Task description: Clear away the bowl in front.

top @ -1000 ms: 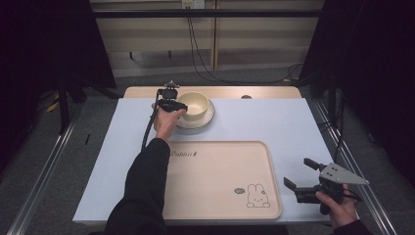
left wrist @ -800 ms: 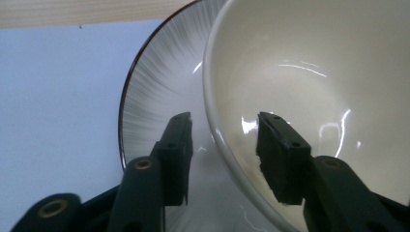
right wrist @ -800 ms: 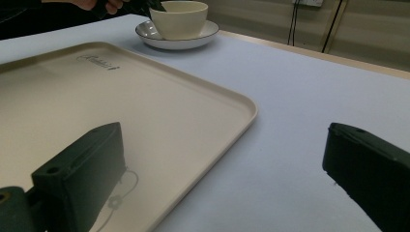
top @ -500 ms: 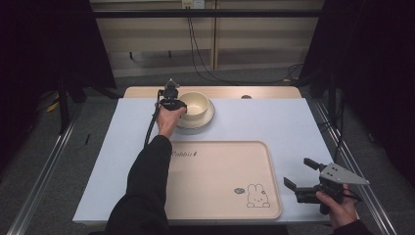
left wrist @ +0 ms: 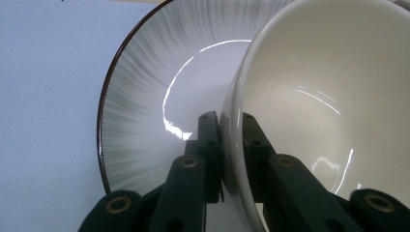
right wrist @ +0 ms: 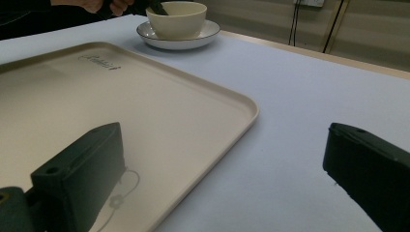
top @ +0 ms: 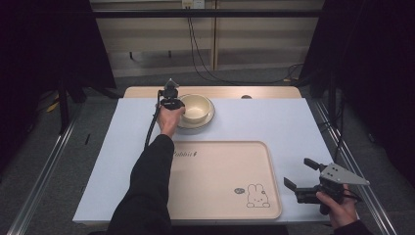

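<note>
The left gripper (top: 172, 100) has its jaws clamped on the near wall of the cream bowl (top: 195, 106), one jaw inside the rim and one outside. The bowl sits on a grey-streaked plate (top: 209, 119) at the far side of the bench (top: 274, 122). The right gripper (top: 301, 175) is held at the near right corner beside the beige tray (top: 220, 171), jaws wide apart and empty.

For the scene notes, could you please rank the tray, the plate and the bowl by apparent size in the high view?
1. tray, clearly largest.
2. plate, its rim showing around the bowl.
3. bowl, smallest, sitting on the plate.
</note>
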Tool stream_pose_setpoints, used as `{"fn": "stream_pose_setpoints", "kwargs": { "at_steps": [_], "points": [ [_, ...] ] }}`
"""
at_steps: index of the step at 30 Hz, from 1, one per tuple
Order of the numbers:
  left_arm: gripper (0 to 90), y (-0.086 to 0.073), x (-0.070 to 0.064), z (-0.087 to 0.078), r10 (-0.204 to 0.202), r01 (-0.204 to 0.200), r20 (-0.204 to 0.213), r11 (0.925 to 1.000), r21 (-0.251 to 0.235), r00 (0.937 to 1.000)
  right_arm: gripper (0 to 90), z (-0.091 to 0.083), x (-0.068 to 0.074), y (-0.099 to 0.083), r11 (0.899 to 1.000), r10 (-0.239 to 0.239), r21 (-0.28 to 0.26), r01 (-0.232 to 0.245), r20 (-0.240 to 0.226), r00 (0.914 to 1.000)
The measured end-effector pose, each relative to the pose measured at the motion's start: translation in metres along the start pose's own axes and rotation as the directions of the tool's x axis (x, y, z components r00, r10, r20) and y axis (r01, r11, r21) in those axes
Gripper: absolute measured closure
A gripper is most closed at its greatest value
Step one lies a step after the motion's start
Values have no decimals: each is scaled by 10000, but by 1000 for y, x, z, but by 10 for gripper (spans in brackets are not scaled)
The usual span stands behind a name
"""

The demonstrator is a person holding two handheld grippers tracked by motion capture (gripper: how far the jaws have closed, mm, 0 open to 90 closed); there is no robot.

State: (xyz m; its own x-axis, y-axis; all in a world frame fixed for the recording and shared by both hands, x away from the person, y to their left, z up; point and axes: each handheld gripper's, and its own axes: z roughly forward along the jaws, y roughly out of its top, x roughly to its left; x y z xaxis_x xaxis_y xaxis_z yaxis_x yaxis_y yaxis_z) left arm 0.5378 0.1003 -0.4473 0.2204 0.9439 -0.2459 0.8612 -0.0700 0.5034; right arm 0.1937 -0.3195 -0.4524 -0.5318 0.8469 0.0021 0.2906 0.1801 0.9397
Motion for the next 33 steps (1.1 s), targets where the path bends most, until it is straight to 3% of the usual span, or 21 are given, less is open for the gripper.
{"fn": "stream_pose_setpoints", "kwargs": {
  "at_steps": [14,15,17,20,23,33],
  "points": [
    [836,1,4,-1,-197,197,244,9998,15,9995,9,-1,0,0,10000,-18,21,18,76,10000],
    [837,0,4,-1,-449,450,389,9990,-6,9982,9,-1,0,0,10000,12,27,-12,69,10000],
    [837,0,6,-1,-364,363,438,9993,30,9984,9,-1,0,0,10000,19,35,-19,29,10000],
    [836,0,6,-2,-717,723,591,9973,-81,9957,9,-2,0,-1,10000,24,30,-24,43,10000],
    [835,1,5,-4,-529,537,644,9985,-116,9965,9,-2,0,-1,10000,6,34,-7,78,10000],
    [838,2,6,-8,-566,582,757,9981,-190,9955,9,-2,0,-1,10000,37,31,-37,95,9999]
  ]
}}
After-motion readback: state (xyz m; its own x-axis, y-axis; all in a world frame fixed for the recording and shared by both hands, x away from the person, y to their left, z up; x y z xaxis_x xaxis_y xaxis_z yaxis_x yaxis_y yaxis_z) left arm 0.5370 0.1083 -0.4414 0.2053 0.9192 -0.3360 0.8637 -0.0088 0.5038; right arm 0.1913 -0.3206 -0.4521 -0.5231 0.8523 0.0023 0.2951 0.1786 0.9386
